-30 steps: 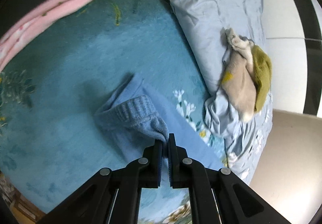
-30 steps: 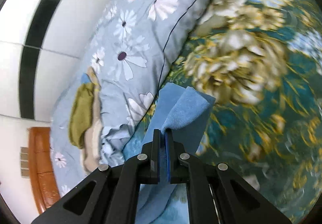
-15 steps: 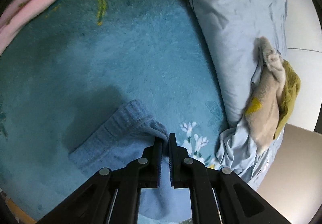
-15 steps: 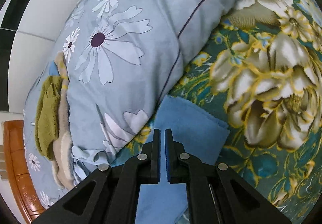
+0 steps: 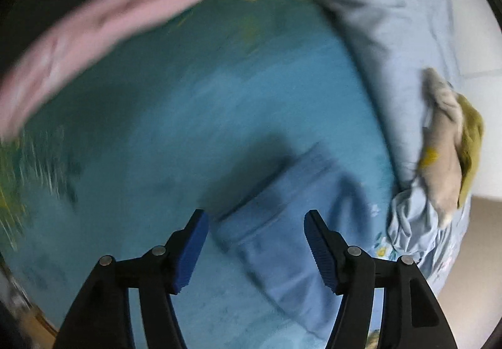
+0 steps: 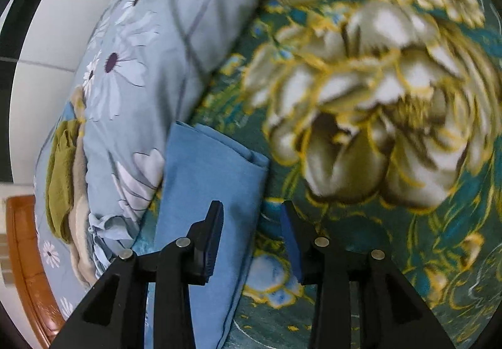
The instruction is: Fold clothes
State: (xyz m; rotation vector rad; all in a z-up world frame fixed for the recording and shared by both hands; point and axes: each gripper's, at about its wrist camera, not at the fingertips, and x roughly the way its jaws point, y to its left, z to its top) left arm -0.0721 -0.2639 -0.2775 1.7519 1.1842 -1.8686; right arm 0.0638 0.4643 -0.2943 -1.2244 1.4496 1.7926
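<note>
The left gripper (image 5: 254, 233) hung with its blue-padded jaws wide apart and nothing between them. The right gripper (image 6: 251, 223) was parted too, also empty, its left finger (image 6: 213, 236) over the cloth and its right finger over the bedspread.

The folded blue fabric garment (image 6: 207, 201) lay flat on the teal plush floral blanket (image 6: 376, 98). In the right wrist view it stretched as a long strip from the gripper's base up toward 11 o'clock, its far end just past the fingertips. Its left edge was against the pale blue daisy-print duvet (image 6: 150, 66). In the left wrist view the same garment (image 5: 291, 223) sat directly ahead, between the jaws, with its long axis running from 11 to 5 o'clock. That view was blurred, so its edges were hard to trace there. Both tools were close above it, and I could not tell which was nearer.

A beige and olive bundle of cloth (image 5: 448, 151) rested on the duvet at 3 o'clock. A pink folded cloth (image 5: 94, 35) lay at 10 o'clock.

No writing, brand or label could be read.
</note>
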